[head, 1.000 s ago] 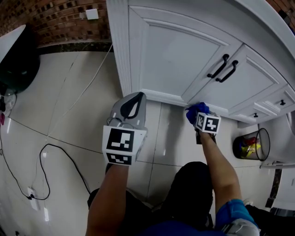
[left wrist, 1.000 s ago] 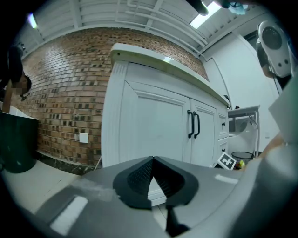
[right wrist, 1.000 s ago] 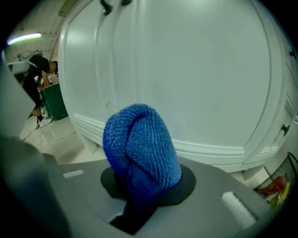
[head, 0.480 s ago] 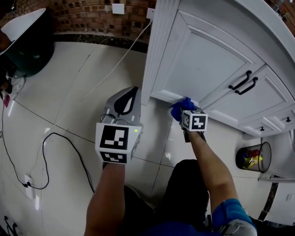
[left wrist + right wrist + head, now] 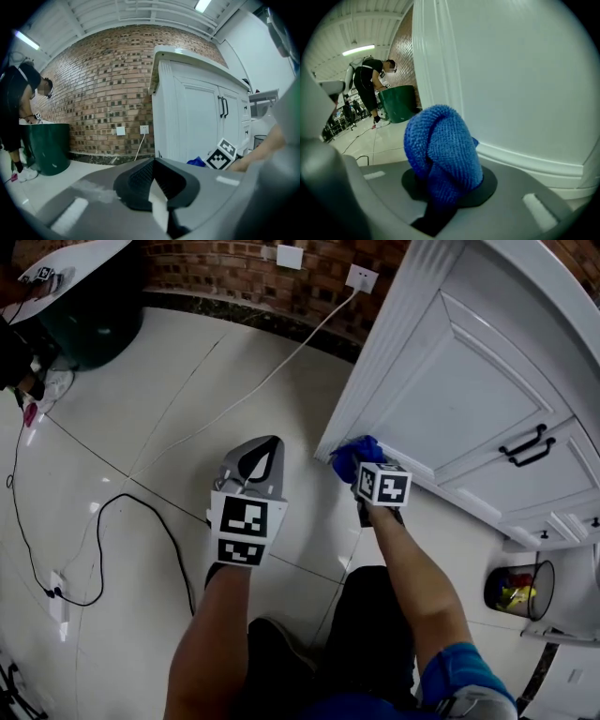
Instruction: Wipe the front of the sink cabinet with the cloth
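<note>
The white sink cabinet (image 5: 487,381) fills the upper right of the head view, with black handles (image 5: 527,445) on its doors. My right gripper (image 5: 361,463) is shut on a bunched blue cloth (image 5: 352,456) and holds it against the cabinet's bottom moulding near its left corner. In the right gripper view the blue cloth (image 5: 443,150) bulges out of the jaws right beside the cabinet's fluted corner post (image 5: 436,61). My left gripper (image 5: 259,465) hangs over the floor to the left of the cabinet, jaws shut and holding nothing; its own view shows the cabinet (image 5: 197,117) ahead to the right.
A white cord (image 5: 262,371) runs from a wall socket (image 5: 361,278) across the tiled floor, and a black cable (image 5: 103,549) loops at the left. A dark green bin (image 5: 89,315) stands at upper left. A wire wastebasket (image 5: 520,589) sits at lower right. A person (image 5: 370,86) bends over the bin.
The right gripper has slid the blue cloth leftward along the cabinet's bottom moulding, from under the doors to the left corner. The left gripper stayed beside it over the floor.
</note>
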Available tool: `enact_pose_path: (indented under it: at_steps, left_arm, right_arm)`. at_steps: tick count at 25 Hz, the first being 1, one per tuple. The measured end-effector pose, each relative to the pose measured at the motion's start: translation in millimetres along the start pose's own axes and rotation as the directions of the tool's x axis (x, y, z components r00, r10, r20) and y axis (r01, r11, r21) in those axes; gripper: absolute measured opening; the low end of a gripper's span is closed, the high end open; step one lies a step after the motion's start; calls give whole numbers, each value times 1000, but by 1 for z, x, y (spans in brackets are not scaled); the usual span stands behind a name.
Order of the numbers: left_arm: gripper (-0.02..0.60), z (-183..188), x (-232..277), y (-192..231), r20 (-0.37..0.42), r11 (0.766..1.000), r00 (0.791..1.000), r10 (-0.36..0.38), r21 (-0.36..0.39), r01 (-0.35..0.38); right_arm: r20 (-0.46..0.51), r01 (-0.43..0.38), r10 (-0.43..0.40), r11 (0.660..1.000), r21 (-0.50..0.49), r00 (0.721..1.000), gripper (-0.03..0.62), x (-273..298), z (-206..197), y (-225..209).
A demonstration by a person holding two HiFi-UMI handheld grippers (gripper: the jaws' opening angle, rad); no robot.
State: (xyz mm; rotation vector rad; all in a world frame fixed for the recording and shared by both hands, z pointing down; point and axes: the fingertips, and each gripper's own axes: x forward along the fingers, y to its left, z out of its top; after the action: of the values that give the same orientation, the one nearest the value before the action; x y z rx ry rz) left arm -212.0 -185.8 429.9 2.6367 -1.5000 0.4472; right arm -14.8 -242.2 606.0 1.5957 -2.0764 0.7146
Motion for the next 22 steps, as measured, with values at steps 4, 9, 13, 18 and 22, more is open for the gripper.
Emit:
enact_pose_path:
  at_steps: [4, 9, 13, 18, 22]
  left_arm:
    - [-3, -32, 2, 16, -81, 1000, 996, 25, -17, -26]
    - [-4, -45, 1, 25, -123, 999, 992, 26, -31, -30]
    - [-3, -42, 13, 9, -124, 1000, 992, -3, -15, 2]
    - [-3, -18, 40, -29, -77, 997, 994, -72, -5, 71]
    - [2, 1, 69, -98, -54, 976, 977, -207, 55, 210]
  right_arm:
    - [40, -77, 74, 995, 69, 996, 71, 20, 6, 20]
    - [109, -169, 158, 980, 103, 981, 71, 31, 11, 39]
    - [127, -235, 223, 969, 82, 966, 71, 20, 12, 39]
    - [80, -331, 328, 943, 26, 941, 71, -25, 2, 37]
    - [23, -340, 341, 940, -29, 940, 71, -79, -21, -1]
